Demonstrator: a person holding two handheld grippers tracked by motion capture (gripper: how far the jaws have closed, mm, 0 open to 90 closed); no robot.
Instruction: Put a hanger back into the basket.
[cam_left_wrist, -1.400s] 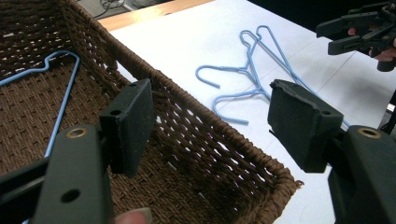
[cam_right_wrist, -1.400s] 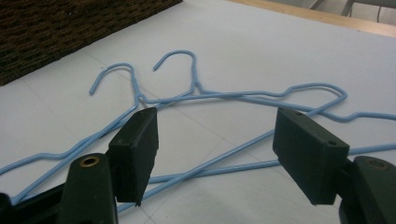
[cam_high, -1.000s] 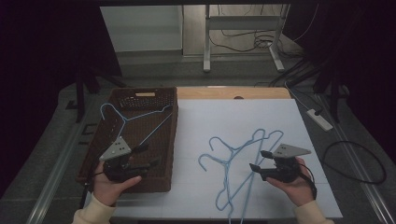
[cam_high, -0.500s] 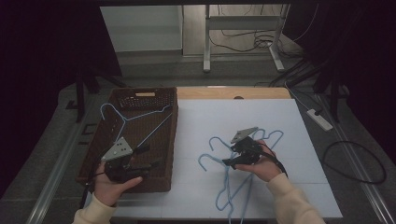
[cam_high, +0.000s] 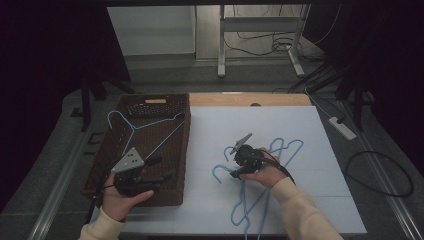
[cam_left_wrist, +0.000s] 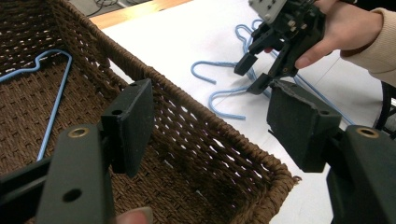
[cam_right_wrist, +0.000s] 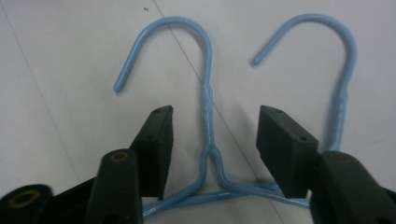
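Several blue wire hangers lie tangled on the white table, their hooks (cam_high: 220, 169) pointing left. My right gripper (cam_high: 236, 167) (cam_right_wrist: 212, 126) hangs low over them, open. Its jaws straddle the twisted neck of one hanger (cam_right_wrist: 207, 112) without touching it, and they have just been closing. A second hanger's hook (cam_right_wrist: 343, 102) lies just outside the right jaw. Another blue hanger (cam_high: 155, 123) (cam_left_wrist: 53, 102) rests in the brown wicker basket (cam_high: 182, 150). My left gripper (cam_high: 162, 168) (cam_left_wrist: 210, 107) is open and holds nothing, above the basket's near right corner. The right gripper (cam_left_wrist: 252, 77) also shows beyond it.
The basket (cam_left_wrist: 196, 116) stands at the left edge of the white sheet (cam_high: 300, 120). A wooden strip (cam_high: 280, 100) runs along the table's back. On the floor beyond lie a power strip (cam_high: 342, 127) and cables, and a metal stand (cam_high: 260, 30) rises there.
My right hand has moved left from the hangers' right side to their hook ends and dropped lower. Its jaws look narrower. The left hand has not moved.
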